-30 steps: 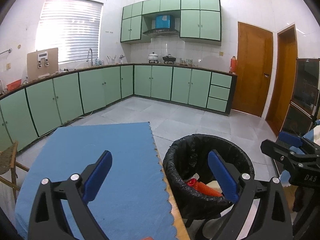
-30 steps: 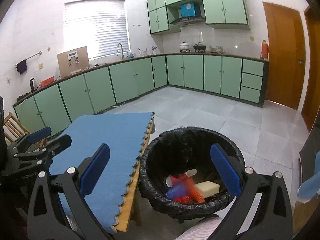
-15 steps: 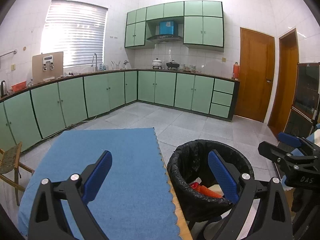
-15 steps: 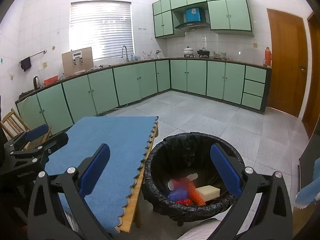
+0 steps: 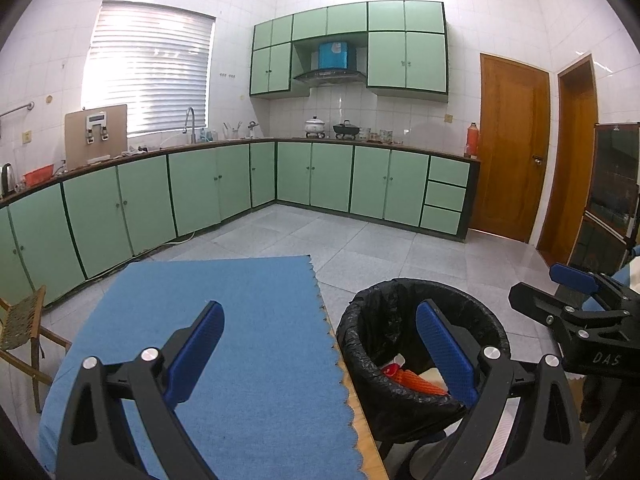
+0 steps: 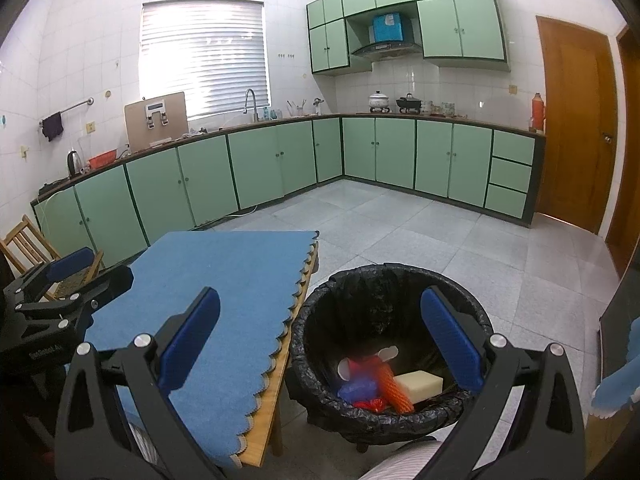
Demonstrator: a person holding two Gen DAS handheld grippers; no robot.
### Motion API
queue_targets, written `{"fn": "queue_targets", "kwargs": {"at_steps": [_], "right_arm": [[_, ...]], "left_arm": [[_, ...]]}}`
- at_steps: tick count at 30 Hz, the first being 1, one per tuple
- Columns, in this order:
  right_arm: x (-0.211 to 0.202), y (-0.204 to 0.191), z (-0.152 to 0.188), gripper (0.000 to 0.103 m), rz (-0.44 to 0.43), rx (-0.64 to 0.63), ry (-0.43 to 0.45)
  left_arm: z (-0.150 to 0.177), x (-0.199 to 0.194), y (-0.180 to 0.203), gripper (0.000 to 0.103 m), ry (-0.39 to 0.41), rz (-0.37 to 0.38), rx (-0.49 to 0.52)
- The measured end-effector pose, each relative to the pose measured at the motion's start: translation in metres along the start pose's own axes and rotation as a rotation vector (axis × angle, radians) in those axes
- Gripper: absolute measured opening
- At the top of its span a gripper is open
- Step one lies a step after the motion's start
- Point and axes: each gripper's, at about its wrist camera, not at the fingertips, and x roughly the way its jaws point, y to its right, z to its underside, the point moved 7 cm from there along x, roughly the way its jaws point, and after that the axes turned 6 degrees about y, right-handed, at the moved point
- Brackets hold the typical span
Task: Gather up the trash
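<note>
A bin with a black liner (image 6: 390, 280) (image 5: 404, 292) stands on the floor beside the table's right edge. Inside lie an orange ribbed piece (image 6: 394, 386) (image 5: 420, 382), a white block (image 6: 420, 385), a blue wad (image 6: 360, 388) and red and white scraps (image 6: 360, 364). My left gripper (image 5: 320, 344) is open and empty above the blue table mat (image 5: 224, 320). My right gripper (image 6: 320, 332) is open and empty, held above the table's edge and the bin. Each gripper shows at the side of the other's view.
Green cabinets (image 5: 200, 192) line the back and left walls under a counter with a sink, pots and a kettle. A wooden chair (image 6: 28, 244) stands left of the table. Wooden doors (image 5: 512, 148) are at the right. Grey tiled floor (image 6: 400, 224) lies beyond the bin.
Both grippers have risen and tilted up slightly, so the bin and mat sit lower in view. Both stay open and empty.
</note>
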Motion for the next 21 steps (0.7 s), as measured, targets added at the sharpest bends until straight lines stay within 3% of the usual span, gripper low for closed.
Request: {"fn": "queue_targets", "kwargs": {"at_steps": [21], "right_arm": [[0.0059,-0.0023,0.003,0.098,-0.006,0.003,-0.007]], "left_arm": [[0.0037,0.001,-0.0021,0.095,-0.016,-0.007,-0.003]]}}
